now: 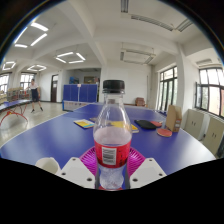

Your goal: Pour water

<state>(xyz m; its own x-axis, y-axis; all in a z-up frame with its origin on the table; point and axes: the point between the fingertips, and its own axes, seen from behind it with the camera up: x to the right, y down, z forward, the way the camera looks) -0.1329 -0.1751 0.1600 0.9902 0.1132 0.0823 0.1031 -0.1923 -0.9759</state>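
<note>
Between the hand-held gripper fingers, firmly clamped, a capped bottle of clear liquid.

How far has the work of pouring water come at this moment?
Done: the gripper has reached the bottle, which stands upright between the fingers, against the pink pads; whether both press it is unclear. In hand: securing the hold. The black cap is on, and the bottle looks nearly empty of water. Left: lifting, tilting and pouring. A cup-like thing stands beyond on the blue table, but I cannot confirm it.
</note>
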